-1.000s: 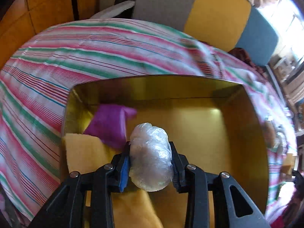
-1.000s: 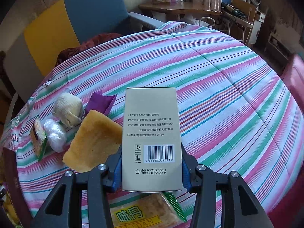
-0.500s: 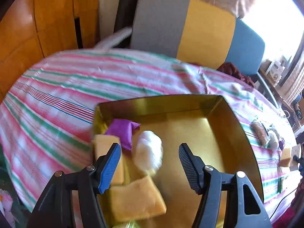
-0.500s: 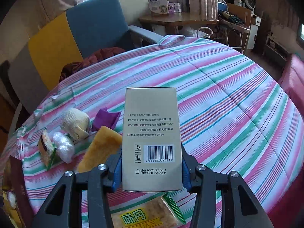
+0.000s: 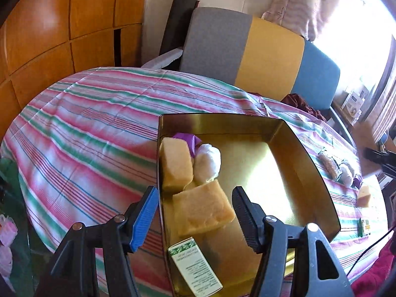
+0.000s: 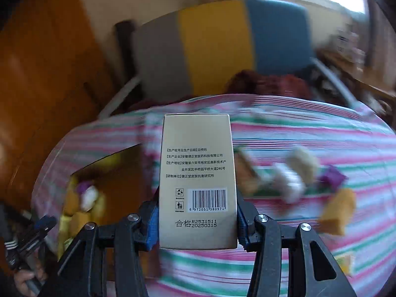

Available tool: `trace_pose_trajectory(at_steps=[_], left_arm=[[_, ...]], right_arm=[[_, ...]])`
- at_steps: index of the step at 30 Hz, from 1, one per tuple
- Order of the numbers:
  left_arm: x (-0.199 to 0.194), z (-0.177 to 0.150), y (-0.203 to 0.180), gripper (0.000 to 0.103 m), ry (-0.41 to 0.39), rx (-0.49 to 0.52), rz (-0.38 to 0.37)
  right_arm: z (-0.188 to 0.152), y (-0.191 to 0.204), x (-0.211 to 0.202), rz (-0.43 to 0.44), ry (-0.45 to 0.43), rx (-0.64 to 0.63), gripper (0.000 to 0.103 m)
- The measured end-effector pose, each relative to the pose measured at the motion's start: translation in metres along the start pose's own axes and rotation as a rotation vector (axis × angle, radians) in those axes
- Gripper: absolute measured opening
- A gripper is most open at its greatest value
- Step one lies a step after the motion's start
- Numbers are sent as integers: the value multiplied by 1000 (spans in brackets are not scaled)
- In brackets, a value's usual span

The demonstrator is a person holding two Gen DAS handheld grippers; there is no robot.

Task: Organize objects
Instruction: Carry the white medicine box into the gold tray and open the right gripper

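the left tool hangs over the near end of a gold tray, its fingers apart with nothing between them; its jaws have just been opening, and the white wrapped ball it carried a second ago now lies inside the tray. that ball rests against a yellow sponge, with a purple cloth tucked behind both near the tray's far left corner. a 2nd yellow sponge lies nearer the tool, and a small white and green box lies at the tray's near edge. the tray sits on a table covered in a pink, green and white striped cloth. a chair with grey, yellow and blue panels stands behind the table.

the right tool is clamped on a tall beige box, pads pressing its 2 sides, barcode and printed text facing the camera. the box is held up above the table, not touching it. the right wrist view is heavily blurred: the tray shows at the lower left, and several loose items lie on the cloth to the right, among them another yellow sponge and a purple piece, their exact shapes hard to tell.
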State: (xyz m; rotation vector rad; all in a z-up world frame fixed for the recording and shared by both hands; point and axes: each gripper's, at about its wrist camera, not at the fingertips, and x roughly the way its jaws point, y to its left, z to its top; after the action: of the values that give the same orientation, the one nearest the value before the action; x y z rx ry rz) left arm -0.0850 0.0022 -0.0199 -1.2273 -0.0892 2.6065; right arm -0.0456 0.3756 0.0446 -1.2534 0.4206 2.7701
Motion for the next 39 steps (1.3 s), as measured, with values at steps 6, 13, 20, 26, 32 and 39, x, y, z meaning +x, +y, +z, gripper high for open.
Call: trace_pose_trajectory(at_steps=[6,13,20,26,32,39], left_arm=[[-8,-7,10,63,-30,-3,24],[-9,-12,20,63,-37,-14,51],[-3,-16,30,63,-19,-40,52],[0,-18,34,63,-7,-52,56],[-1,-20,36,63,-9,-53,55],[-5,-19,36,63,-23,-59,60]], right_arm=[[-10,109,73,86,162,-169,50],[-25,159,145,60,292,-215,50],[-18,179,184,-27,320,-235,50],[-12,199,204,-80,332,-267,50],[-13,228,206,59,347,-281,53],[-18,225,175,101,285,-266,85]])
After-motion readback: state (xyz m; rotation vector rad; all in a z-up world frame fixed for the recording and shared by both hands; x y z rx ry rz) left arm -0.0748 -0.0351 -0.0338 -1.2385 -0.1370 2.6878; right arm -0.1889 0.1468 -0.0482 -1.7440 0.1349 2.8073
